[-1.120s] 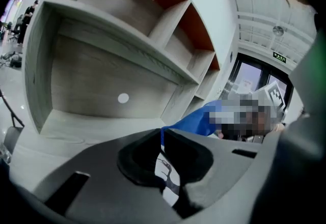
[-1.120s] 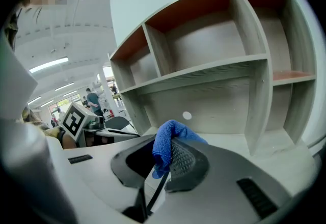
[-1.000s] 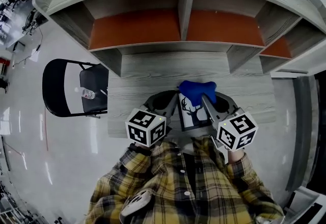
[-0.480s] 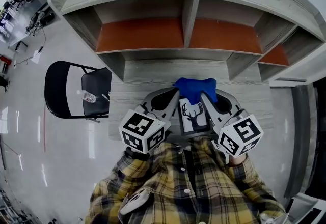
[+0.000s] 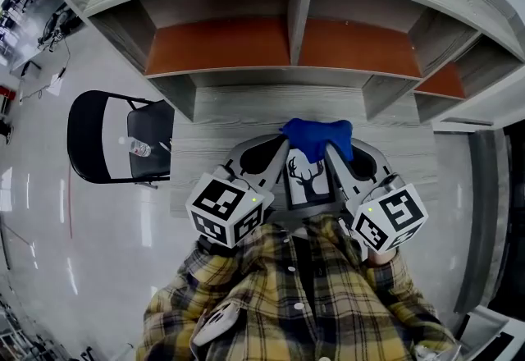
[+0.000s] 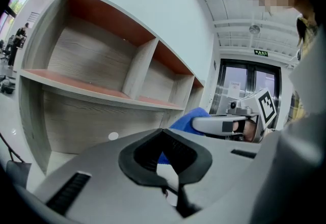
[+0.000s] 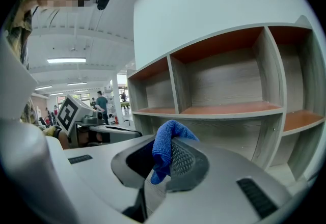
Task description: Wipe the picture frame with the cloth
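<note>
Grey wood-grain desk point(image 5: 238, 109) sits below a cubby shelf unit point(image 5: 295, 43) with rust-coloured boards. A person in a plaid shirt holds a small picture frame point(image 5: 309, 180) showing a deer silhouette, with the left gripper point(image 5: 275, 156) pinched onto its left edge. The right gripper point(image 5: 332, 156) clamps a blue cloth point(image 5: 318, 136), bunched at the frame's top edge. Wiping appears to be under way; the next move is likely to draw the cloth down the glass. Whether the frame rests on the desk cannot be told.

Left hand-held gripper point(image 6: 165, 163) clamps picture frame point(image 6: 168, 174) edge; blue cloth point(image 6: 186, 116) behind.
</note>
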{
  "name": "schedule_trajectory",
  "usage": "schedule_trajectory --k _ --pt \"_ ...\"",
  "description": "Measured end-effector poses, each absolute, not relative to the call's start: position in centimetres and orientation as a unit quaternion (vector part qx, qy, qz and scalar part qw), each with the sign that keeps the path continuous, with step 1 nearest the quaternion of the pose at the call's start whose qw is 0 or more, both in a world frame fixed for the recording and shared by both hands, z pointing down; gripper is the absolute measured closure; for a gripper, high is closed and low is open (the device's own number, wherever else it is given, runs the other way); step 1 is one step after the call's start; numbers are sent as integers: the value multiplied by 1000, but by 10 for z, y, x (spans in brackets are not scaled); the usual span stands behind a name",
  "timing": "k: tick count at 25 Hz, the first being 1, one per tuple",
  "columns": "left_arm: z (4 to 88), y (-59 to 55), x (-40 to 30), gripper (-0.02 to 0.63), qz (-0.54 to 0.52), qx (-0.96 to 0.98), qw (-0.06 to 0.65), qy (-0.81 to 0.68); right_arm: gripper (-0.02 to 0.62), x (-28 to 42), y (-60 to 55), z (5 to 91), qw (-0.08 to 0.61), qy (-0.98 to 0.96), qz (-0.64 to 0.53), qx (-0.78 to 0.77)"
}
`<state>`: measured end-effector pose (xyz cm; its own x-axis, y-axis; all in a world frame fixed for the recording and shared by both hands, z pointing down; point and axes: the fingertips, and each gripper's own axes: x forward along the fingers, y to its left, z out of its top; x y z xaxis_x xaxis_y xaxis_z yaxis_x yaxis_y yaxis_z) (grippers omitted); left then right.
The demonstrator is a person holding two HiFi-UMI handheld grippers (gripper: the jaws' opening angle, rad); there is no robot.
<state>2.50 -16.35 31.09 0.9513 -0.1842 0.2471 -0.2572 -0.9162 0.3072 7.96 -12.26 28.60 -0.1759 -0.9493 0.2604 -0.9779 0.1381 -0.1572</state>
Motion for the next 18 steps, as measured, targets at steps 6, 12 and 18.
schedule_trajectory --k 6,12,18 --pt "312 -163 26 601 109 973 167 -119 554 82 -119 291 52 -753 148 639" --pt "313 -161 29 601 110 973 166 -116 554 81 -118 293 55 -752 148 640" --pt "312 -163 30 601 111 973 165 -113 554 82 -118 292 54 -750 148 642"
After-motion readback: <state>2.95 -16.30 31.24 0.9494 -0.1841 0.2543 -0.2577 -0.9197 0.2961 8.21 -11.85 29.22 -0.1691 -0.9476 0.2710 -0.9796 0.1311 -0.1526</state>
